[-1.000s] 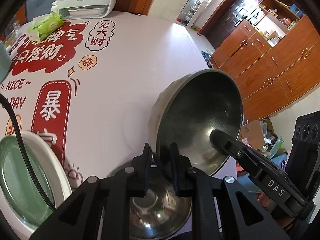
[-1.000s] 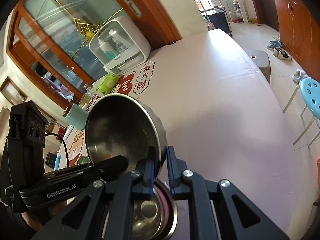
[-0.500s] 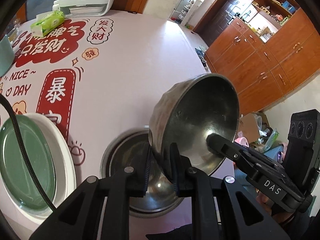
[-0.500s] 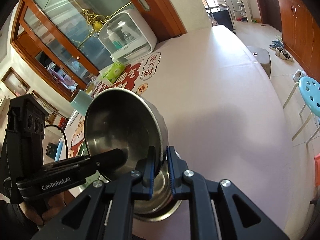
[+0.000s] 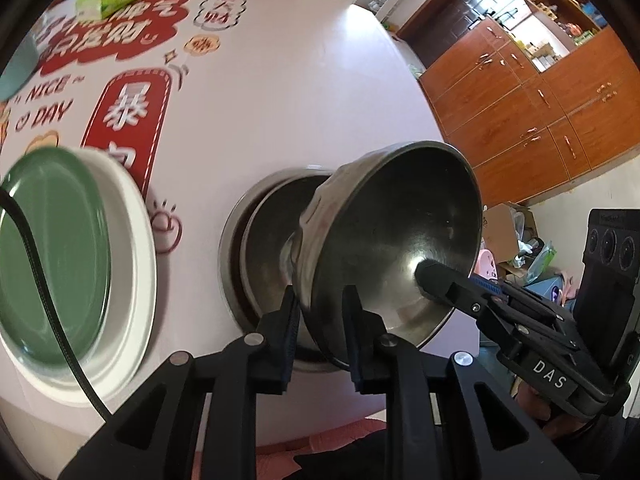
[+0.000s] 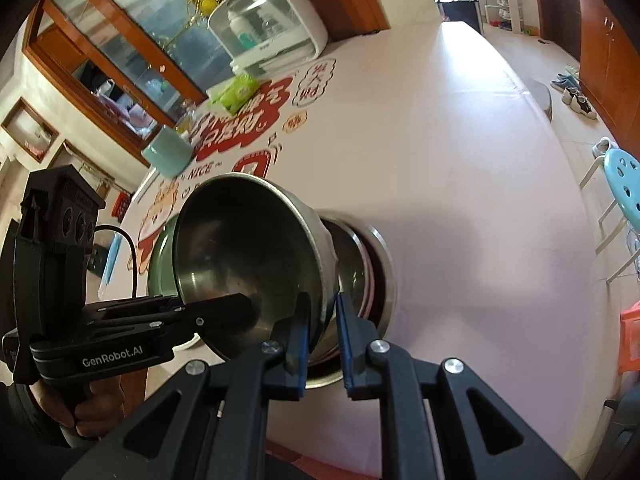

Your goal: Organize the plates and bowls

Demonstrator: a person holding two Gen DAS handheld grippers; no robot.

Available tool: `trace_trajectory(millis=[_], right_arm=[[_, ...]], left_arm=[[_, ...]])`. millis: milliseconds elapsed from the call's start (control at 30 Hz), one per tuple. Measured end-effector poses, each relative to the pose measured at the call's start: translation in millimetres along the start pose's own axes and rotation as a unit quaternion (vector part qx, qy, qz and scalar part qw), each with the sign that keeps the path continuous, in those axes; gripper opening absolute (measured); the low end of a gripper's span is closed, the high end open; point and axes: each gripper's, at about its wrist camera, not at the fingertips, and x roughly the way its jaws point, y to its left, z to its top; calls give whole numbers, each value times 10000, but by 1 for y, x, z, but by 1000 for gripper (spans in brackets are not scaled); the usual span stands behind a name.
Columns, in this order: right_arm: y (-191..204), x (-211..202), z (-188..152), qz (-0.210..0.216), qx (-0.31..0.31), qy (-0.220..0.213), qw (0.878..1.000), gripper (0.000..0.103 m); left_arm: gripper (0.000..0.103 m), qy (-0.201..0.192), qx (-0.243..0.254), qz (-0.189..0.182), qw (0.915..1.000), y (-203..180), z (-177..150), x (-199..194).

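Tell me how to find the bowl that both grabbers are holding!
Look at the pink table with the red stickers, near its front edge beside the green plate. There the left gripper and right gripper pinch opposite rims of a steel bowl. It alone is tilted in the air, above the steel bowls stacked on the table.

A home dining room: printed tablecloth [image 6: 420, 128], wooden cabinets [image 5: 532, 108], shoes [image 6: 576, 100].

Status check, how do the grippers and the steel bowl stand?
Left gripper, right gripper both shut on tilted steel bowl. Above stacked steel bowls. Nothing blocking.
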Motion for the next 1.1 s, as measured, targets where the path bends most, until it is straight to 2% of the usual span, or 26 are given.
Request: trace_trajectory(millis=[200,433,667,1100], right_arm=[[4,6,-6,-6,-37,188,9998,15],[4,6,-11,-49,36,227,9997,15],[2,5,-13,-95,108,196,9997,24],[4,-1,-9,-103,71,19,9999,24]], left_arm=[[19,100,-149,-23,9998,9,-11,1],[27,89,-183,-61,9998,13,-16,0],[32,14,-209,-114,9997,15,-13,-2],[36,-297,-37,-111,9995,10,-13,-17]])
